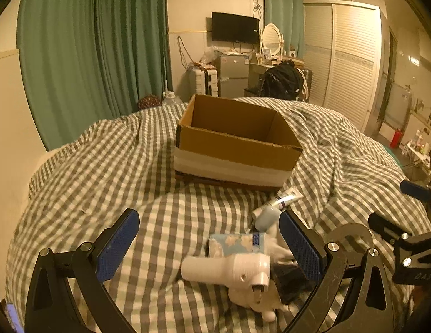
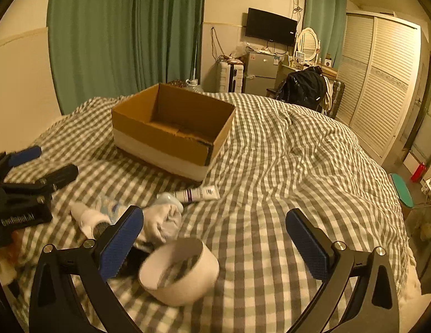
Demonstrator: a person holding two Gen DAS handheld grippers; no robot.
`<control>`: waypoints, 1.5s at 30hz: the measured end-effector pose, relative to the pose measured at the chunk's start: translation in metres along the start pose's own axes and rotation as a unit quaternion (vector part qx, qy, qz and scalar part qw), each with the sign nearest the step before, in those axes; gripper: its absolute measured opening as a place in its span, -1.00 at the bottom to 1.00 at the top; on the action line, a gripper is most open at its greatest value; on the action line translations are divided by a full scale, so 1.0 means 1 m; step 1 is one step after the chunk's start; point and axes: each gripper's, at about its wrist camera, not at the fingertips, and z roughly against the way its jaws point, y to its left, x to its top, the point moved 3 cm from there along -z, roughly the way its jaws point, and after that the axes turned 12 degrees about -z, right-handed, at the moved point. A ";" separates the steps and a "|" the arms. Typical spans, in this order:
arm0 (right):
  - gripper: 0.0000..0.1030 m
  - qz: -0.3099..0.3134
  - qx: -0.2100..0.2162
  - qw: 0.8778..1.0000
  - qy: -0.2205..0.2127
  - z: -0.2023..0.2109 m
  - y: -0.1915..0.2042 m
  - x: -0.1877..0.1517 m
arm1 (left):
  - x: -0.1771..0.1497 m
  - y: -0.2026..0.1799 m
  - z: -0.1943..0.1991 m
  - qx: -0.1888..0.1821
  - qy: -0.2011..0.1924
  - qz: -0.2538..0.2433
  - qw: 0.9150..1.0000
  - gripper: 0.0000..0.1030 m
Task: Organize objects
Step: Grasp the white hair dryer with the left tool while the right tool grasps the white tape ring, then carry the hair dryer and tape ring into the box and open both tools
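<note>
An open cardboard box (image 1: pixel 237 144) (image 2: pixel 173 133) stands empty on the checked bed. A pile of small items lies in front of it. My left gripper (image 1: pixel 210 247) is open above a white plug adapter (image 1: pixel 229 269), a pale blue tissue pack (image 1: pixel 237 242) and a white soft toy (image 1: pixel 260 302). A white tube (image 1: pixel 285 198) (image 2: pixel 198 193) lies close to the box. My right gripper (image 2: pixel 215 238) is open above a white tape roll (image 2: pixel 179 269). The left gripper also shows in the right wrist view (image 2: pixel 43 163).
The grey checked duvet (image 2: pixel 298 166) is rumpled into folds right of the box. A green curtain (image 1: pixel 90 55) hangs behind the bed. A fridge (image 1: pixel 233 75), dresser and louvred wardrobe (image 1: pixel 351 61) stand at the far wall.
</note>
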 end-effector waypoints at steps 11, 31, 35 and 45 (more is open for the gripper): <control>0.99 0.036 0.028 0.997 0.069 -0.014 0.012 -0.042 | -0.039 -0.004 -0.023 -0.048 0.070 0.006 0.996 1.00; 0.72 0.069 0.041 0.987 0.140 -0.051 0.027 -0.062 | -0.062 -0.018 -0.088 -0.123 0.154 0.008 0.980 1.00; 0.71 0.062 0.047 0.987 0.140 -0.050 0.026 -0.061 | -0.064 -0.019 -0.097 -0.123 0.153 0.012 0.981 1.00; 0.71 0.054 0.054 0.991 0.108 -0.035 0.024 -0.050 | -0.054 -0.014 -0.076 -0.131 0.126 0.017 0.983 1.00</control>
